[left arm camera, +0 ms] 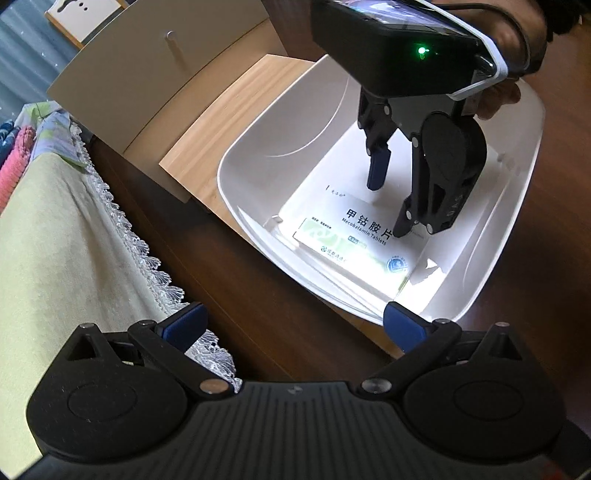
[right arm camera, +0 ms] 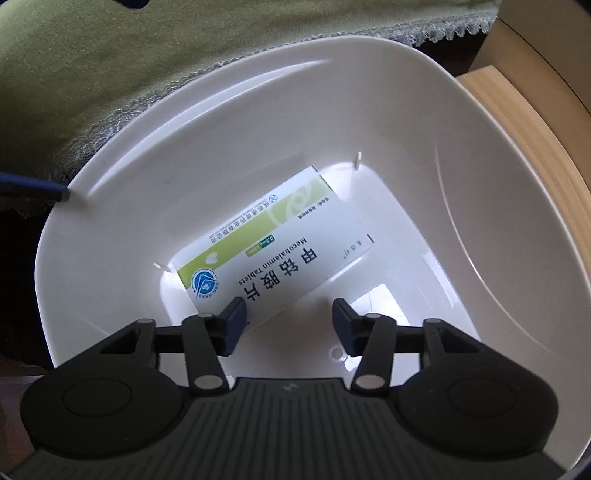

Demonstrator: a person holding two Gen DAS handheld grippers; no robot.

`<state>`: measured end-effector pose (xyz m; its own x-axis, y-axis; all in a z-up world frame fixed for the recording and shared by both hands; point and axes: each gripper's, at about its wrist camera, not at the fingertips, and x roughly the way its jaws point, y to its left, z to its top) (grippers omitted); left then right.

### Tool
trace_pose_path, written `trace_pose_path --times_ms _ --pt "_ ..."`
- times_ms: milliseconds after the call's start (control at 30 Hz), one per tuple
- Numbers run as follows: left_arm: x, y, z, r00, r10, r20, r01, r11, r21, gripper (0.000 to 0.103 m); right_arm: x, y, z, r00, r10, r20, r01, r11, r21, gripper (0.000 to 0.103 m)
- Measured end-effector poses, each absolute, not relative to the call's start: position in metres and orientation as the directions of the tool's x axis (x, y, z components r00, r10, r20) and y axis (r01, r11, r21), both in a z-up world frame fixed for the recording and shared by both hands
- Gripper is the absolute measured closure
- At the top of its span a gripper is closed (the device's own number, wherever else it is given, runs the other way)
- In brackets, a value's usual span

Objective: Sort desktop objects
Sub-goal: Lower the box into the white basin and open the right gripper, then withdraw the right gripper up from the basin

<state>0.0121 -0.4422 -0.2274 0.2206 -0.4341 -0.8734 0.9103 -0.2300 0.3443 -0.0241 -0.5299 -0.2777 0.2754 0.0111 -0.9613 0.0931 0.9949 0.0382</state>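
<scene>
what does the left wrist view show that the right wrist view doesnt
Only the left wrist view shows the left claw, open over the dark desk, the right claw from outside, lowered into the bin with a hand holding it, and a drawer knob.

Only the right wrist view shows the right claw from behind, open, and the box's whole printed top.

Both show the white bin, the box lying flat in it, and the green cloth.

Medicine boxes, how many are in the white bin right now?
1. A single medicine box lies flat on the floor of the white bin, just below the open right gripper. The gripper bodies hide part of the floor.
</scene>
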Motion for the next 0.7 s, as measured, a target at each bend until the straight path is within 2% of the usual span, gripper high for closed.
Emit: trace_pose_path --times_ms 267,500,700 --pt "0.023 -0.444 -0.225 0.283 -0.432 -0.856 0.913 -0.15 0.378 0.001 -0.035 -0.528 -0.286 0.252 -0.041 -0.967 0.107 0.994 -0.014 0.059" --pt "0.034 -0.445 -0.23 0.347 -0.371 -0.861 0.908 -0.099 0.408 0.001 -0.037 -0.514 -0.297 0.264 -0.059 -0.963 -0.014 0.998 -0.065 0.059" --pt "0.035 -0.447 -0.237 0.314 -0.369 -0.875 0.917 -0.122 0.381 0.001 -0.029 -0.509 -0.304 0.29 -0.051 -0.956 -0.096 0.992 -0.082 0.059"
